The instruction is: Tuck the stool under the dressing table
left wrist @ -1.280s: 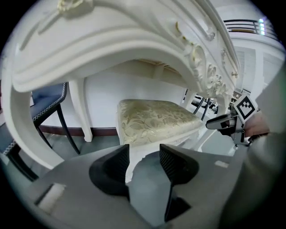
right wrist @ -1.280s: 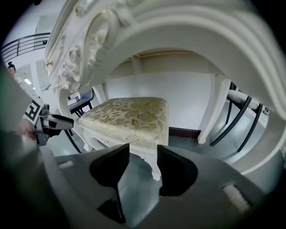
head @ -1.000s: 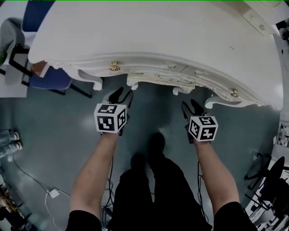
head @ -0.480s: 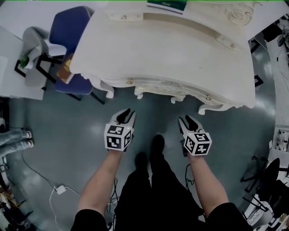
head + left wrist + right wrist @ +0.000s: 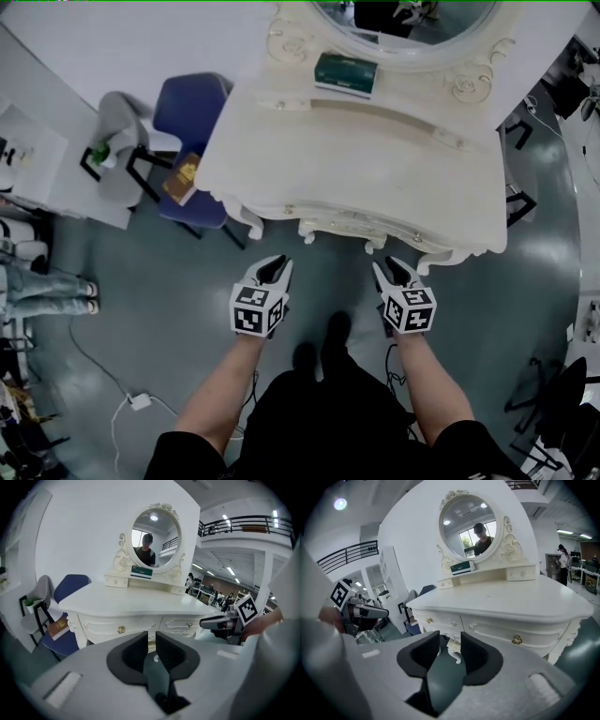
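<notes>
Jaws of the left gripper (image 5: 273, 269) were closing, with only a narrow gap left between the dark pads and nothing inside it. The jaws of the right gripper (image 5: 397, 271) stood wider and were closing too, also with nothing in them. Both grippers were held in the air side by side and pointed forward and somewhat down at the front of the dressing table (image 5: 375, 169).

No view showed the stool plainly. I judge that it stood already under the table top, in the knee space straight ahead of the jaws and lower than them. A small carved white piece (image 5: 454, 654) showed between the right jaws under the drawers, but I cannot tell if it belonged to the stool or to the table.

The table's long side ran from left to right across the person, so any last push would go straight forward. The right gripper seemed a little nearer to the front edge than the left one.

Between the grippers and the table there was bare floor (image 5: 141, 300), with the person's feet (image 5: 323, 342) behind the grippers. A blue chair (image 5: 192, 108) stood just beside the table's left end, so the room on that side was tight.
</notes>
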Demonstrator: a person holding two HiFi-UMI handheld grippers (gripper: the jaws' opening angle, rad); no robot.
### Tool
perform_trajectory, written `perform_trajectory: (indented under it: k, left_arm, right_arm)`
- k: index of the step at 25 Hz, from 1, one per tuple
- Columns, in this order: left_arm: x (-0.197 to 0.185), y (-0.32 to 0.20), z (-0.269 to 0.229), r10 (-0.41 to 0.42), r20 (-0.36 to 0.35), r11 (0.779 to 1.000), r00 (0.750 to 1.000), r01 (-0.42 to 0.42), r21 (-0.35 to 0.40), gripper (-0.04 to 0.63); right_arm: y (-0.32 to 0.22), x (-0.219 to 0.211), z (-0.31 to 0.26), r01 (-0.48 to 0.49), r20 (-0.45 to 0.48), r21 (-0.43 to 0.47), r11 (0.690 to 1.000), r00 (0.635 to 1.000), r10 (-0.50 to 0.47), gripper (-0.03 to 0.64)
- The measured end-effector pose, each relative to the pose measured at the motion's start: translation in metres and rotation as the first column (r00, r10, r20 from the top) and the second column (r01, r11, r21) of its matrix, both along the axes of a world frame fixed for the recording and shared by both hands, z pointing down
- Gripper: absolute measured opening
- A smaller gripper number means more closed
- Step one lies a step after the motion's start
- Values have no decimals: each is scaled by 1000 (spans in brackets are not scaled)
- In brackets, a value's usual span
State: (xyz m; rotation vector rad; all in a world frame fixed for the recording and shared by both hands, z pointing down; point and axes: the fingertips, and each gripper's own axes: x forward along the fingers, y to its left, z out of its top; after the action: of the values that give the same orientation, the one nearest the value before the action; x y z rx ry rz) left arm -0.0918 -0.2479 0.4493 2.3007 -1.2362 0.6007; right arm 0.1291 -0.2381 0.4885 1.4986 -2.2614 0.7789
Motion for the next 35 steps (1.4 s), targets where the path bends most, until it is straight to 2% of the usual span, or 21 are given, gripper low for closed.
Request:
perform_trajectory:
  k: [4, 8, 19, 23, 28, 32, 35]
  left_arm:
    - [9, -9, -43, -35, -10, 998, 999, 35, 44, 54]
    - [22, -8, -83, -19, -3, 993, 1000, 19, 113, 44]
    - [32, -14, -147, 44, -30, 976, 999, -36, 213, 20]
    - [26, -27, -155, 44, -31, 976, 999, -37, 216, 17]
    - [6, -55, -176, 58, -71, 971, 996, -40, 234, 15]
    - [-22, -87, -198, 67, -90, 961, 994, -40, 274, 17]
    - [-37, -107, -210, 95, -116, 955, 989, -58, 290, 15]
  right_arm:
    - [-4, 14, -33, -1, 33, 31, 1000, 999, 0, 121]
    - [0, 23, -58, 0, 60, 72, 997, 998, -4, 109]
    - [-7, 27, -119, 17, 87, 175, 984, 996, -33, 89]
    - [-17, 16, -144, 23, 96, 203, 979, 994, -43, 69]
    - [-39, 6, -174, -8, 107, 214, 977, 994, -16, 29]
    - [-65, -15, -201, -27, 94, 270, 963, 996, 2, 3]
    - [-80, -31, -228, -70, 125, 321, 945, 992, 31, 2]
